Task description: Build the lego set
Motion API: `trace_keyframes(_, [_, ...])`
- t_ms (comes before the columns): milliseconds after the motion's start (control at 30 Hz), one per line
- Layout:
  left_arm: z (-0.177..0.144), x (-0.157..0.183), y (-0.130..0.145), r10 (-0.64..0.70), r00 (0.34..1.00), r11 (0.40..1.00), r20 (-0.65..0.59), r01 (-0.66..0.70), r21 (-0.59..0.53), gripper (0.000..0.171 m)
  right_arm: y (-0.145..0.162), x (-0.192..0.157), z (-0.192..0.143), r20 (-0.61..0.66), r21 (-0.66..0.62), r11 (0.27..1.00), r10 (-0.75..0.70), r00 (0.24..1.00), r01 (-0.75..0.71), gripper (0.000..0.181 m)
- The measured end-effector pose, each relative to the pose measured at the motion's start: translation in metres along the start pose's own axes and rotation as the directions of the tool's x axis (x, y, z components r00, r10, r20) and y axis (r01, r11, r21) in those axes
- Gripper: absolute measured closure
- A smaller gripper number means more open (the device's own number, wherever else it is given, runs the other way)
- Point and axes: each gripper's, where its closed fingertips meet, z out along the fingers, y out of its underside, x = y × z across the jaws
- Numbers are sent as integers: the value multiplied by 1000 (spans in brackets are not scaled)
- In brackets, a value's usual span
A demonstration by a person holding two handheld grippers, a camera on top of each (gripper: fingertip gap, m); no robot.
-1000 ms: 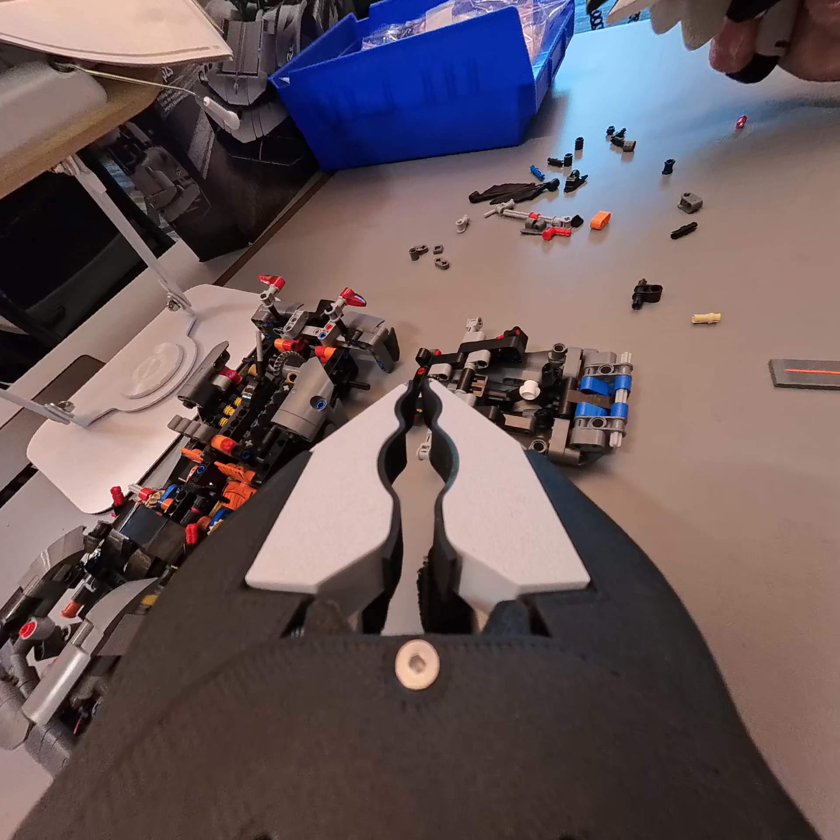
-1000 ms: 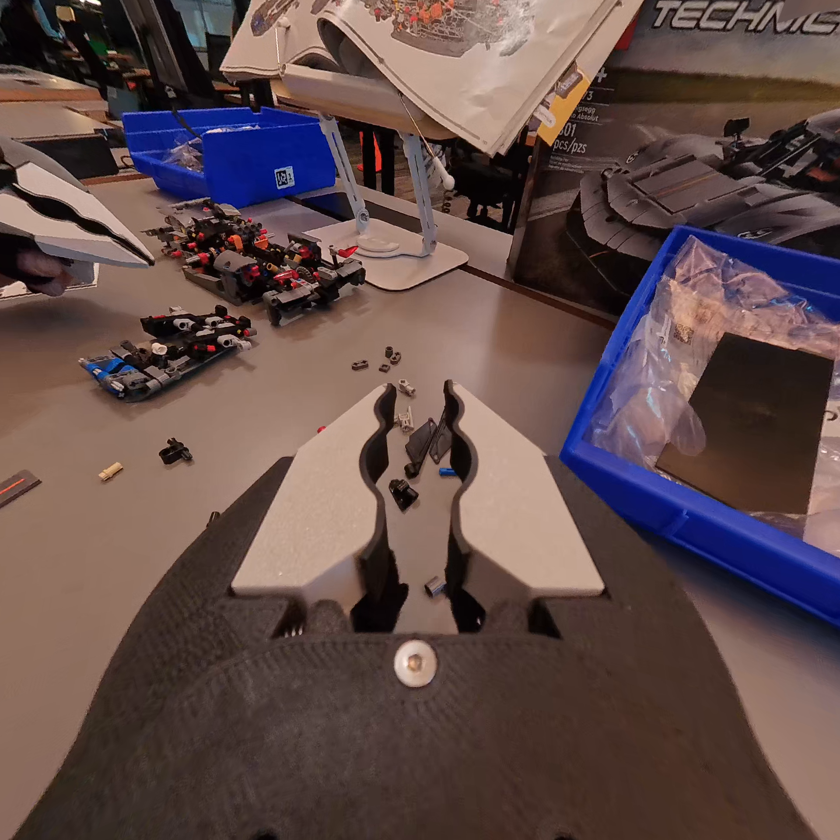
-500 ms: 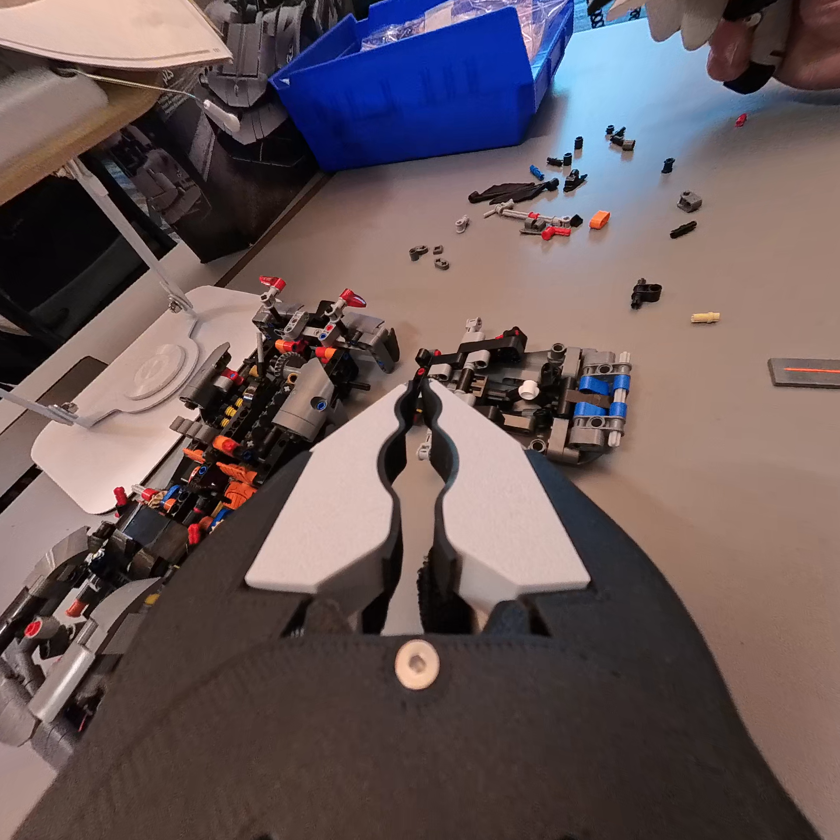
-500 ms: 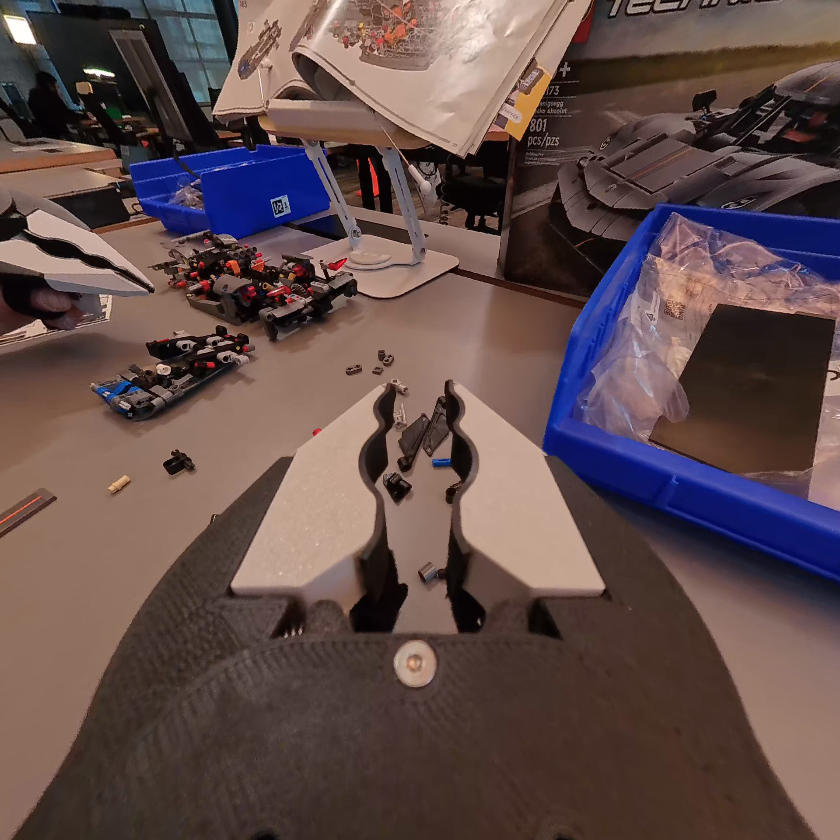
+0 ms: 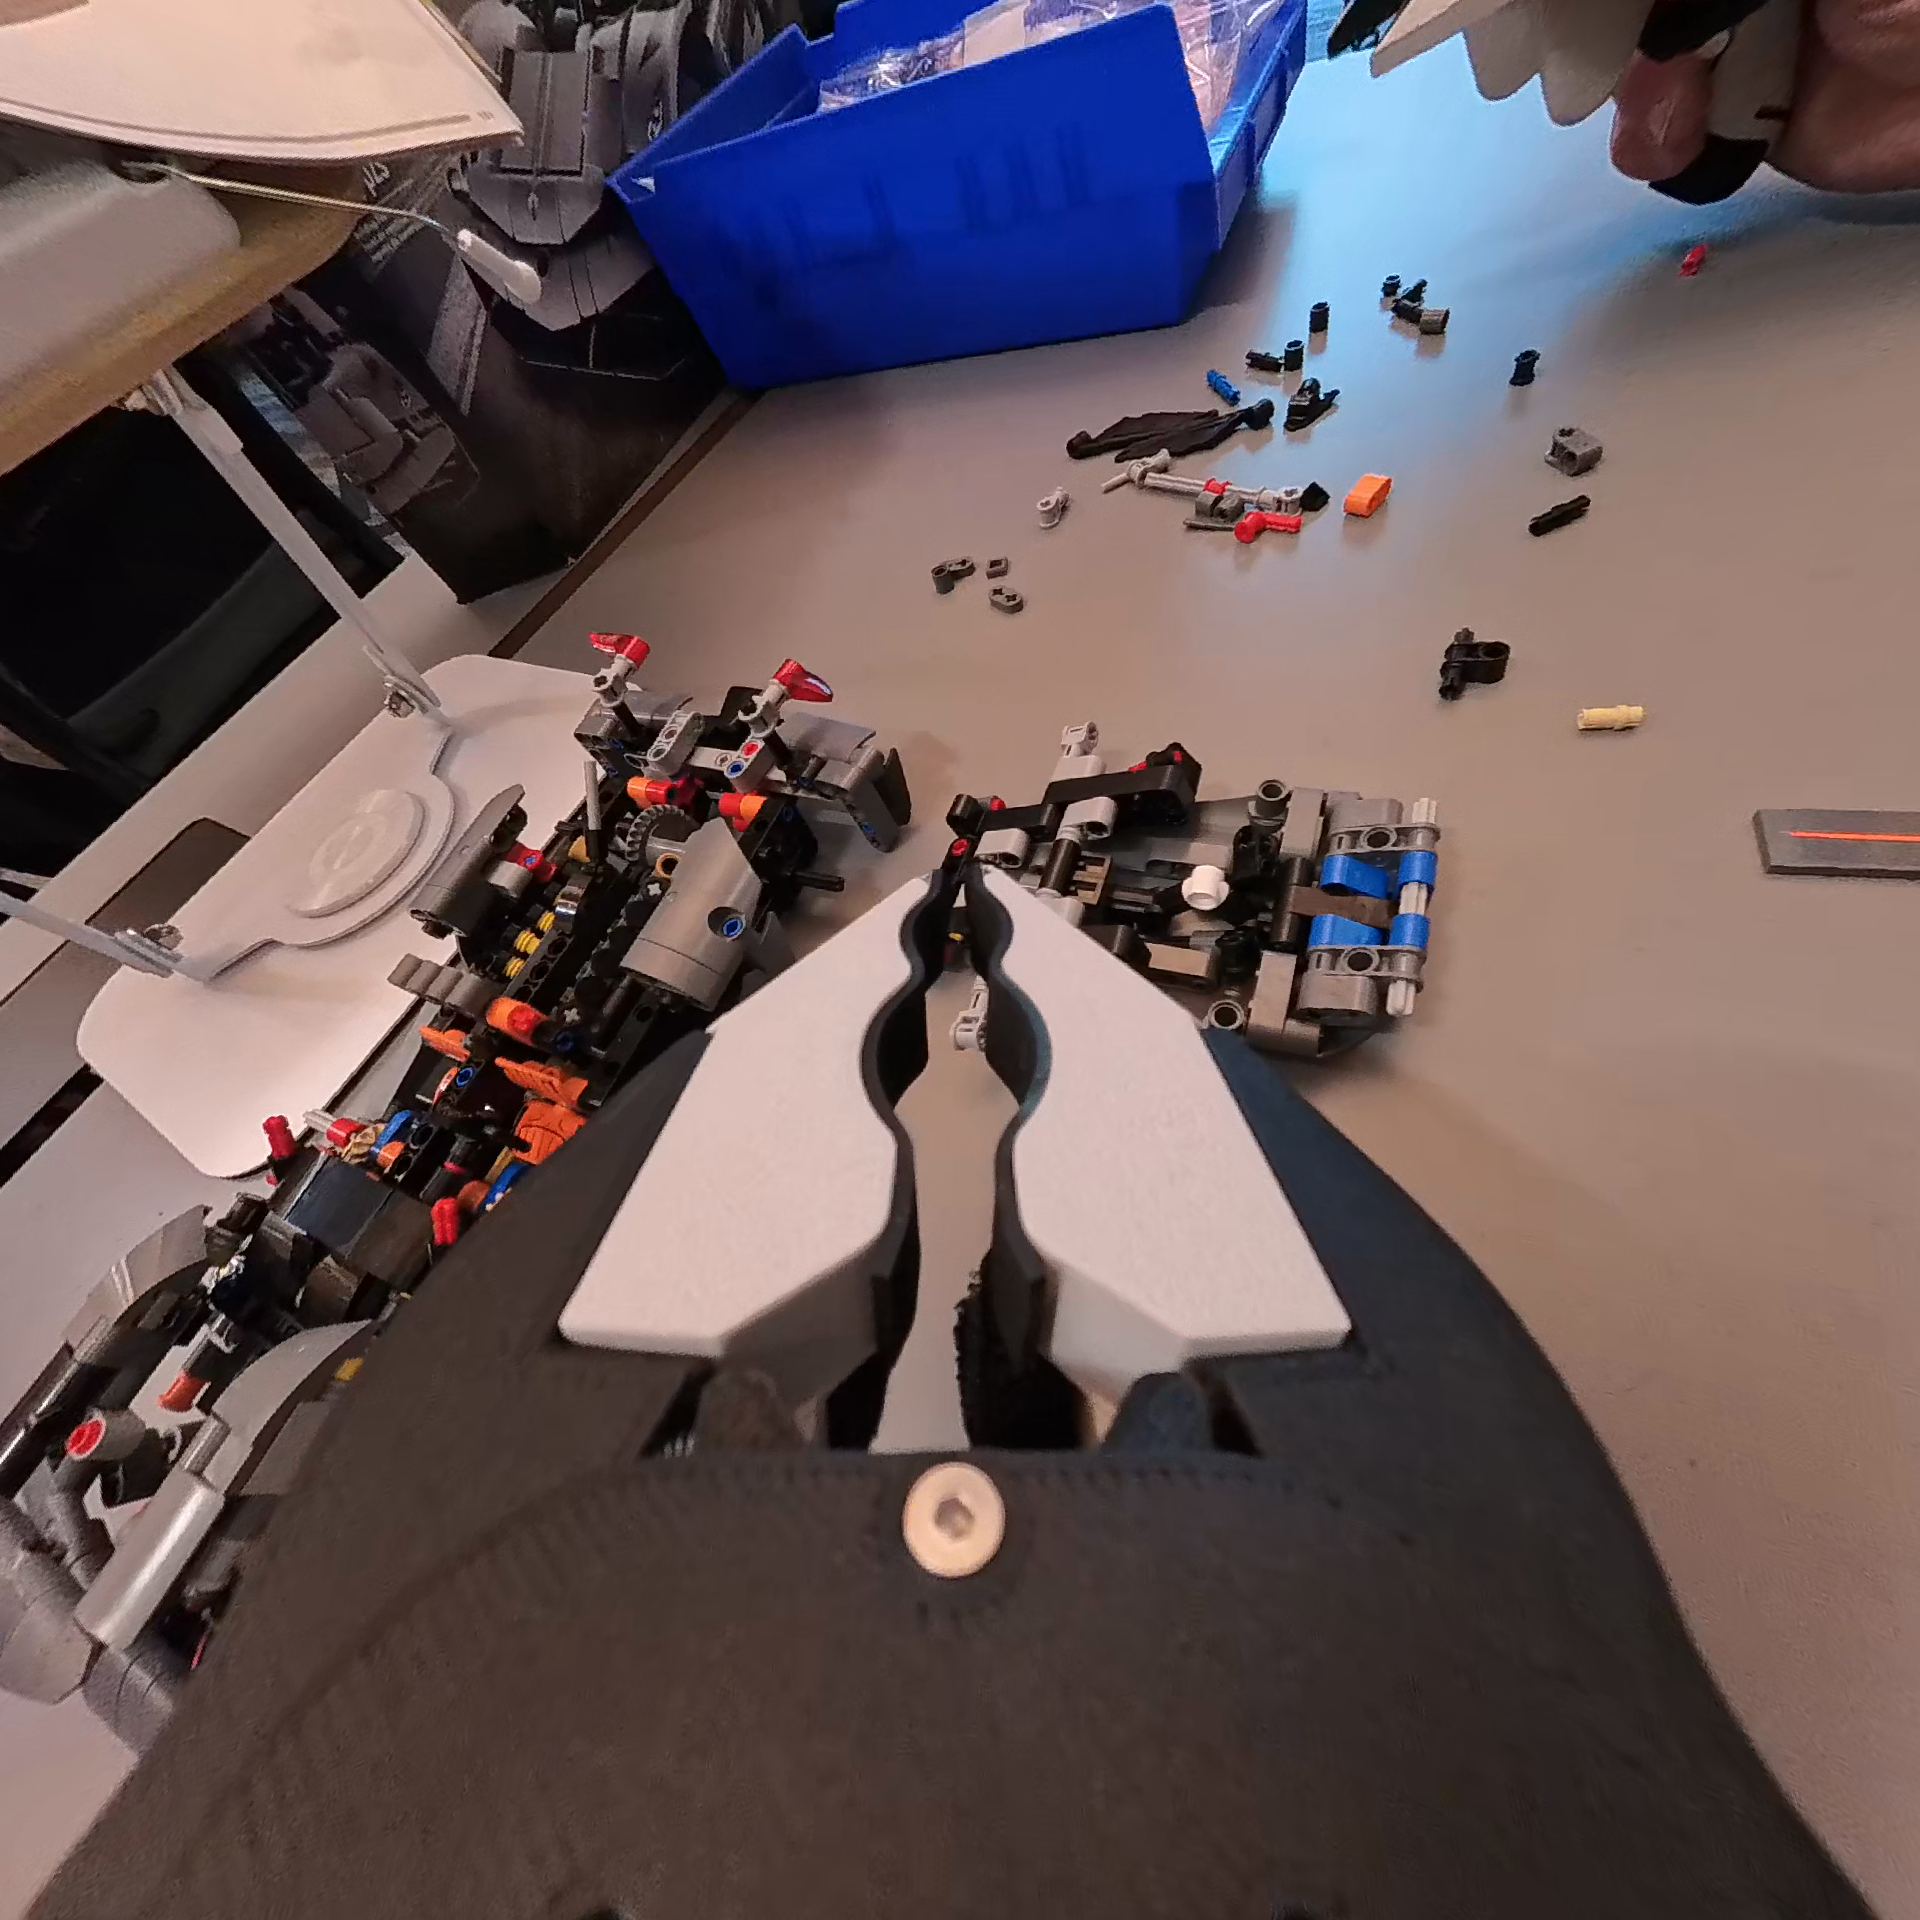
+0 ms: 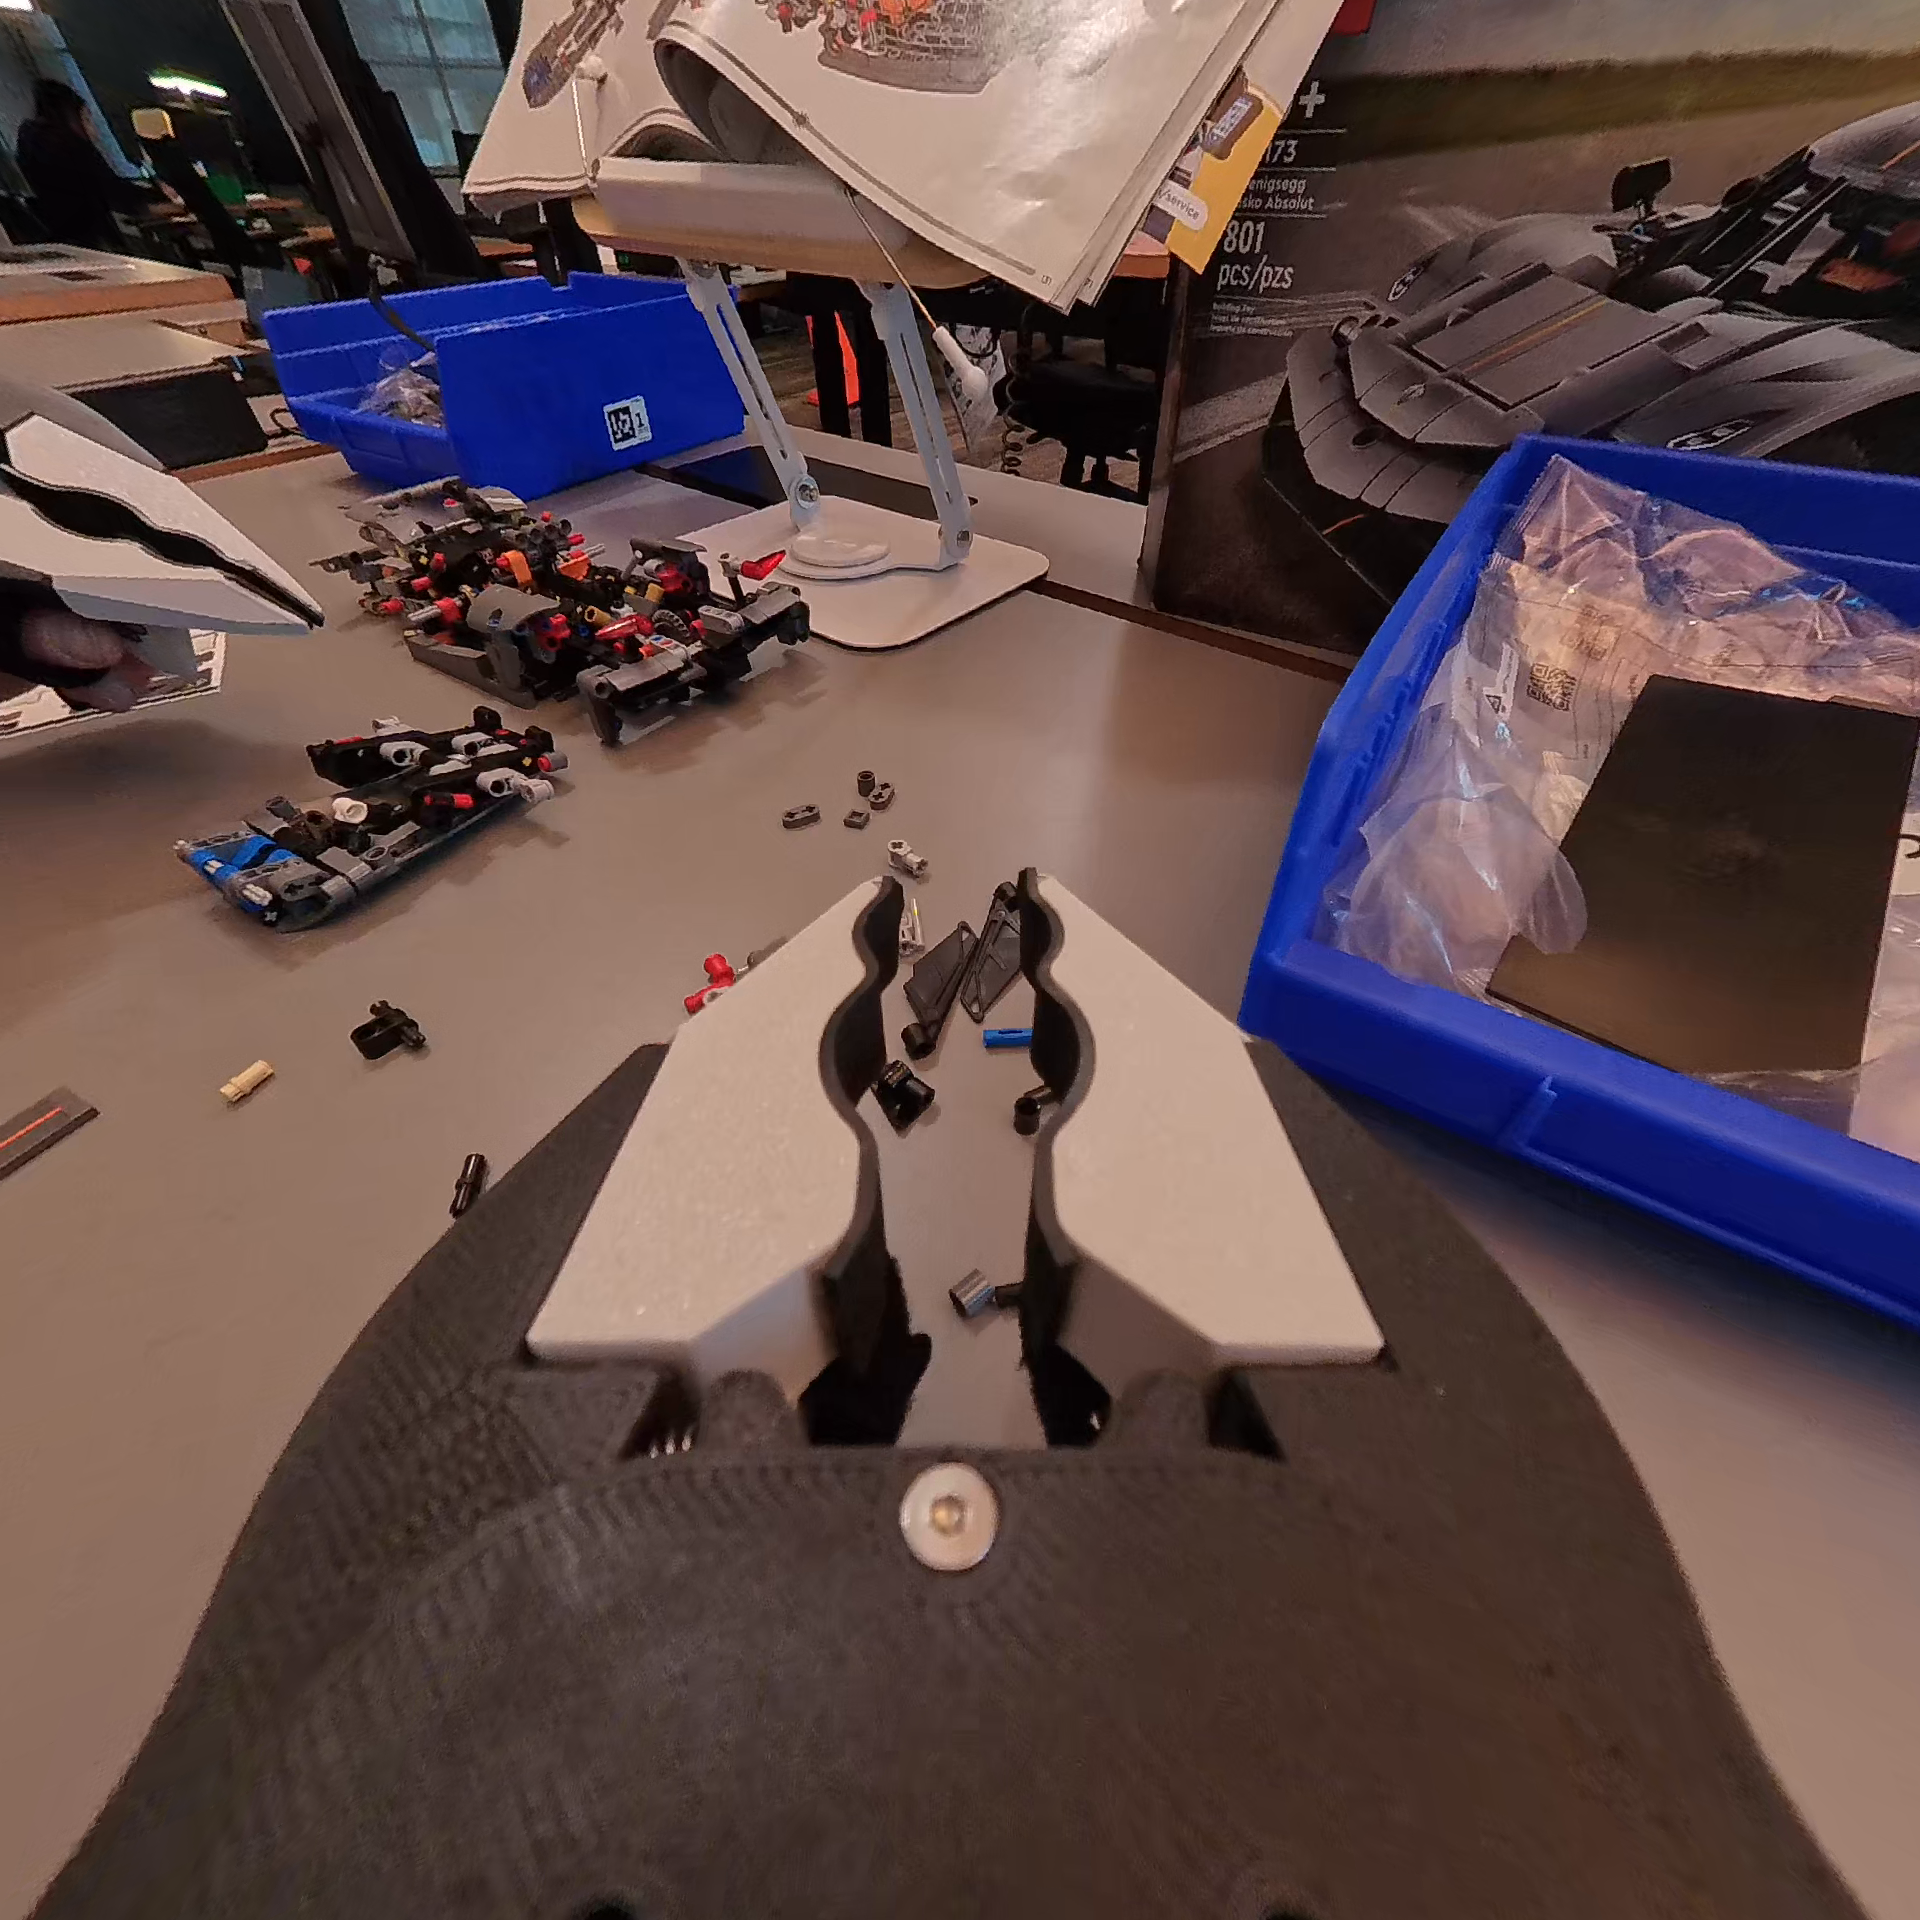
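Observation:
A large part-built car chassis [image 5: 623, 914] lies next to the stand base, and it also shows in the right wrist view [image 6: 582, 613]. A smaller sub-assembly with blue parts [image 5: 1226, 904] lies beside it [image 6: 384, 810]. My left gripper [image 5: 958, 883] is shut and empty, hovering over the gap between the two assemblies. My right gripper [image 6: 956, 883] is open and empty above loose pieces: black panels [image 6: 966, 966], a blue pin [image 6: 1006, 1036], a black connector [image 6: 902, 1091] and a small grey piece [image 6: 971, 1294].
A blue bin [image 6: 1558, 1091] with plastic bags stands right of the right gripper. An instruction booklet [image 6: 935, 125] rests on a white stand [image 6: 904, 582]. The set's box [image 6: 1558, 312] stands behind. A tan pin [image 6: 246, 1081] and a dark tile [image 6: 42, 1127] lie at left. The grippers' ends are close to 30 centimeters from one another. Between my right fingertips and the black connector [image 6: 902, 1091] there is roughly 9 centimeters. My left wrist view [image 5: 1307, 402] looks at it from another angle.
The right gripper has shifted a little over the loose pieces, which now sit higher between its open fingers. The left gripper has hardly moved and stays shut.

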Motion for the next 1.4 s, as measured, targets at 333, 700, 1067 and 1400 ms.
trace_keyframes(333, [-4, -5, -5, 0, 1000, 1000, 30, -1, 23, 169, 5, 4, 0, -10, -14, 1000, 3, 1000, -3, 159])
trace_keyframes(700, [-53, -52, -41, -27, 987, 994, 161, 8, 112, 163, -23, -11, 0, -71, -8, 993, -122, 990, 121, 150])
trace_keyframes(1067, [-97, -171, -31, -44, 943, 994, 330, 7, 112, 163, -117, -152, 125, 238, -31, 886, -443, 864, 463, 150])
trace_keyframes(1400, [-76, -191, 42, -98, 917, 995, 386, 95, 28, 164, -170, -213, 297, 228, -18, 775, -612, 757, 632, 139])
